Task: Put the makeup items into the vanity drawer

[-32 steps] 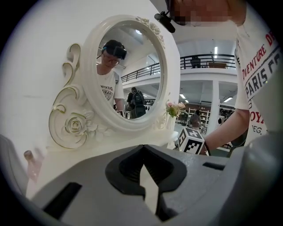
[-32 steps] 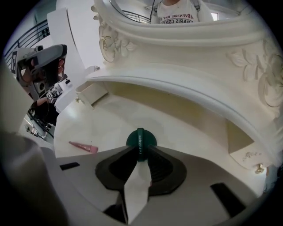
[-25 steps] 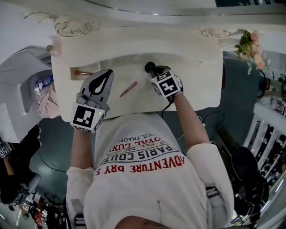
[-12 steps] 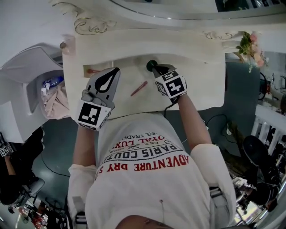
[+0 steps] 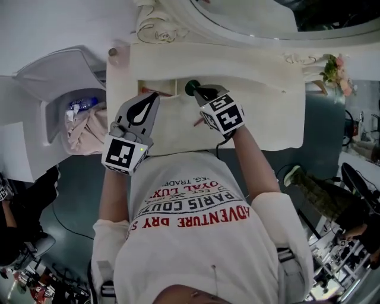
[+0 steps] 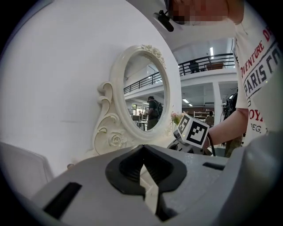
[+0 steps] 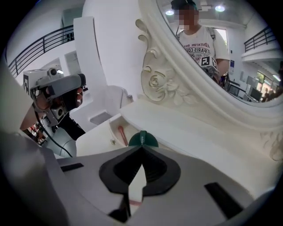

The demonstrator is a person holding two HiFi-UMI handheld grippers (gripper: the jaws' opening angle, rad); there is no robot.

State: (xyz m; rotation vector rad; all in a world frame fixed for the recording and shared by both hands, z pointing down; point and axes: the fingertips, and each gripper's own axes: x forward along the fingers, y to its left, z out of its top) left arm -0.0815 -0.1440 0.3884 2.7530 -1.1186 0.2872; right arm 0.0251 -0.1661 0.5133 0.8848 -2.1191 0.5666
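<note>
The white vanity's drawer (image 5: 172,130) stands pulled out toward me. My right gripper (image 5: 198,91) hangs over its back part, shut on a dark green round case (image 5: 191,86). In the right gripper view the case (image 7: 143,138) sticks up edge-on just past the gripper (image 7: 141,149). A pink stick (image 5: 152,92) (image 7: 121,133) lies in the drawer's far left corner. A red pencil-like stick (image 5: 198,122) peeks out from under the right gripper. My left gripper (image 5: 148,96) (image 6: 142,150) hovers over the drawer's left side, shut and holding nothing.
The vanity top (image 5: 261,65) overhangs the drawer's back, with the oval mirror (image 5: 249,18) (image 7: 221,53) behind it. Pink flowers (image 5: 333,64) stand at the top's right end. A white bin with cloths (image 5: 83,127) sits to the left. My torso is close to the drawer's front.
The head view has shifted, so the vanity sits further right and lower. The right gripper with the green case now covers most of the red stick. The left gripper has kept its place.
</note>
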